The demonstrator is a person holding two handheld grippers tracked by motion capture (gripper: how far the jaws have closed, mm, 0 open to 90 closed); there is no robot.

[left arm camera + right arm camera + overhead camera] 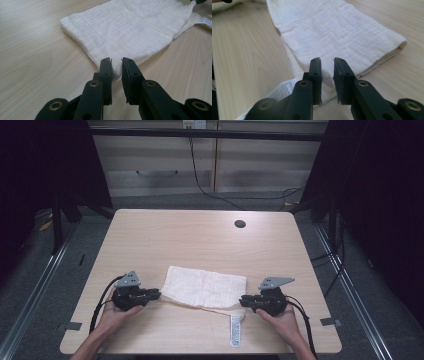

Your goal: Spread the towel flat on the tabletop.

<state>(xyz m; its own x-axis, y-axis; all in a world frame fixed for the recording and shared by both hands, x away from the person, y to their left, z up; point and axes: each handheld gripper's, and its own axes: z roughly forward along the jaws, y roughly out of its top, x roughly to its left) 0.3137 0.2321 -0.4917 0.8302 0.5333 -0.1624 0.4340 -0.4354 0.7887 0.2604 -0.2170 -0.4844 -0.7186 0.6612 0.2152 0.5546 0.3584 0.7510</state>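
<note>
Two grippers sit low over the near half of the wooden surface (200,235), one at each end of a folded white cloth (205,287). The cloth lies flat near the front edge, folded into a long band of several layers, with a thinner under-layer showing along its near side and a printed care label (235,332) trailing toward the front edge.

At the cloth's left end, the left gripper (156,295) points inward along the surface. In the left gripper view its jaws stand a narrow gap apart with the corner of the cloth (117,71) reaching into that gap — the pads do not visibly press on the fabric, so the jaws are slightly open rather than clamped.

On the other side, the right gripper (243,301) points inward at the cloth's near right corner. The right gripper view shows the same narrow gap — cloth (327,82) lies under and between the black jaws, again with no clear squeeze on it, and the label (283,91) lies just beside the jaw on the left of that view.

Each gripper is held in a hand (117,315) coming in from the front edge, with a cable (97,310) trailing back along the forearm. A round dark hole (240,224) sits in the surface, well apart from the cloth.
</note>
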